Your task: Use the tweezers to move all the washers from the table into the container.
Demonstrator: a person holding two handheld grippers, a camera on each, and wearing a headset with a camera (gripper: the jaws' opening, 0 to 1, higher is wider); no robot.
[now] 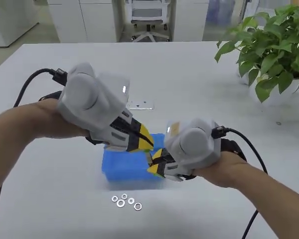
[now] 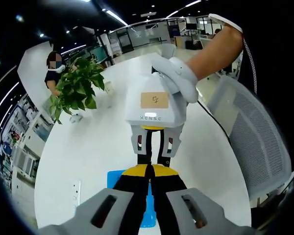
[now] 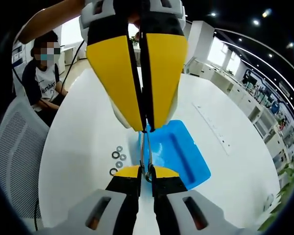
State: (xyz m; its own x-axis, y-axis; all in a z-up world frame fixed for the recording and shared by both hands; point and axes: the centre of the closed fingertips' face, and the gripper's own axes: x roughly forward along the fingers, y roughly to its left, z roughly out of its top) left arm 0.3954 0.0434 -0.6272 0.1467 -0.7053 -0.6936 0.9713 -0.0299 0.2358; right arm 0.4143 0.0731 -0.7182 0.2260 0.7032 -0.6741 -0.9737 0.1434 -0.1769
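1. Over the blue container (image 1: 124, 168) on the white surface (image 1: 199, 79), the two tools meet tip to tip in the head view. The left hand-held gripper (image 1: 147, 141) comes in from the container's left, and the right hand-held gripper (image 1: 153, 167) comes in from its right.
2. In the right gripper view, the right hand-held gripper (image 3: 146, 174) is clenched on one end of the thin metal tweezers (image 3: 146, 152). Its yellow tips are pressed together around them.
3. In the same view, the left hand-held gripper (image 3: 146, 125) reaches down from the top. Its yellow jaws are closed on the tweezers' other end, so the tweezers run straight between the two tools, above the container's (image 3: 179, 152) edge.
4. In the left gripper view, the left hand-held gripper (image 2: 150, 172) shows its tips drawn together. The right hand-held gripper (image 2: 154, 152) faces it head-on just beyond, with a corner of the container showing below them.
5. Five washers (image 1: 125, 201) lie in a loose cluster on the surface, outside the container and just in front of its near side. In the right gripper view the washers (image 3: 117, 159) sit just left of the container.
6. A leafy potted plant (image 1: 274, 45) stands well beyond the container to its right, and an office chair (image 1: 148, 17) sits past the surface's far edge.
7. A seated person (image 3: 41, 83) and a mesh chair (image 3: 14, 161) appear off the surface, far to the container's left in the right gripper view.
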